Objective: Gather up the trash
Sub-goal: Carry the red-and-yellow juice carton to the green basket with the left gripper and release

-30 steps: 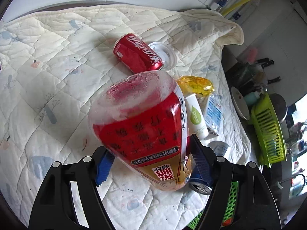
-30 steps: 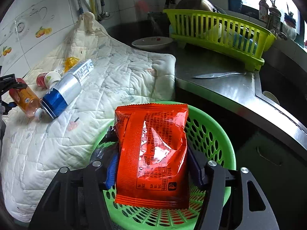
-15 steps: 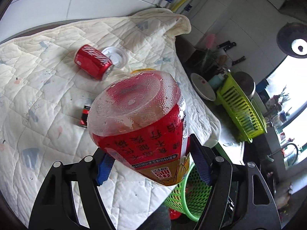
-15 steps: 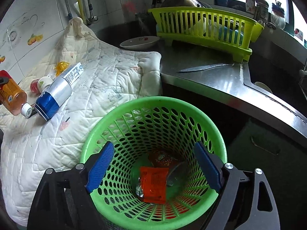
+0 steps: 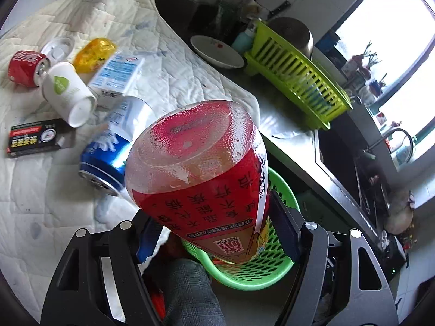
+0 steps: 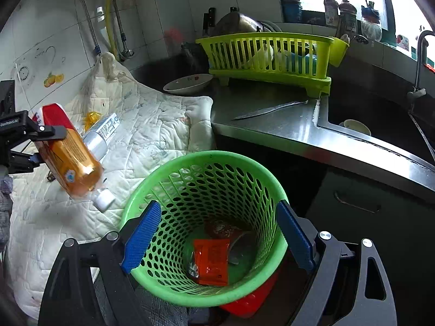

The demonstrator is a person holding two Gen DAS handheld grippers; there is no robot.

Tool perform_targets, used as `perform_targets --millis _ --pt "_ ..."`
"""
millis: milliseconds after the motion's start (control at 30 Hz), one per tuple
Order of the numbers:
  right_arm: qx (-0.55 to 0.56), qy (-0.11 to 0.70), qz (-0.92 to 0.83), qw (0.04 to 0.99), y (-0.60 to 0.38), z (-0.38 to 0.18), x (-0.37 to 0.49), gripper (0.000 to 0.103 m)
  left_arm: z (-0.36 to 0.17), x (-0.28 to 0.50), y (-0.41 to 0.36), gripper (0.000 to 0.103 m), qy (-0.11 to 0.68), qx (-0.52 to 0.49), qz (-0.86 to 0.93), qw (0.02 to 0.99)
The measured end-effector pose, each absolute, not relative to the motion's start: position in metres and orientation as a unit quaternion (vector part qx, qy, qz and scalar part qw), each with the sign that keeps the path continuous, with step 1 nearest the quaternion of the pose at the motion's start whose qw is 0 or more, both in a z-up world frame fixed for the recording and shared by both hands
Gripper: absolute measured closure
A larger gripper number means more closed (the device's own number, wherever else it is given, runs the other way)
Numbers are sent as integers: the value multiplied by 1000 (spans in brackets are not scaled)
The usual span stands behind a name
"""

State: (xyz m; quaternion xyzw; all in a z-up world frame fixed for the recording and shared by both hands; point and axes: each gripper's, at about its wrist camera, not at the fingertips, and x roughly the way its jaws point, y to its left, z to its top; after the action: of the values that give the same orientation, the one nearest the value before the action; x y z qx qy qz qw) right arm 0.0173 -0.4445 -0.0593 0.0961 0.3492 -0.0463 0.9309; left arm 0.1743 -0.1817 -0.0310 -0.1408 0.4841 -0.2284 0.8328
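Trash is only partly collected. My left gripper (image 5: 214,228) has its fingers clamped on a tea bottle (image 5: 201,174), cap tilted down, just beside the green basket (image 6: 163,168) and not yet over its rim. My right gripper (image 6: 217,233) hangs above the basket with fingers wide and nothing between them. An orange packet (image 6: 212,260) already lies in the basket's bottom. Beyond the basket, on the quilted surface (image 5: 40,195), a blue can (image 5: 108,157), paper cup (image 5: 68,95), red can (image 5: 24,66) and carton (image 5: 117,74) are left.
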Motion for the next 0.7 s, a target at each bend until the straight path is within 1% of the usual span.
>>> perform_targets --millis 300,367,433,467,700 --pt "119 337 -62 932 -467 -58 -7 20 -75 171 -256 31 538 -98 -264 794" --pt "125 338 -63 931 -471 -60 -11 20 -83 169 -268 29 547 -81 -273 787" --pt "129 338 -64 930 -473 -62 -14 20 -88 169 -273 19 552 -84 -277 782" --pt "131 337 -64 930 -474 -62 -15 20 -89 169 -274 18 552 -83 -277 782" --pt "133 338 -55 930 -467 -61 -14 20 -81 161 -261 17 534 -63 -275 797"
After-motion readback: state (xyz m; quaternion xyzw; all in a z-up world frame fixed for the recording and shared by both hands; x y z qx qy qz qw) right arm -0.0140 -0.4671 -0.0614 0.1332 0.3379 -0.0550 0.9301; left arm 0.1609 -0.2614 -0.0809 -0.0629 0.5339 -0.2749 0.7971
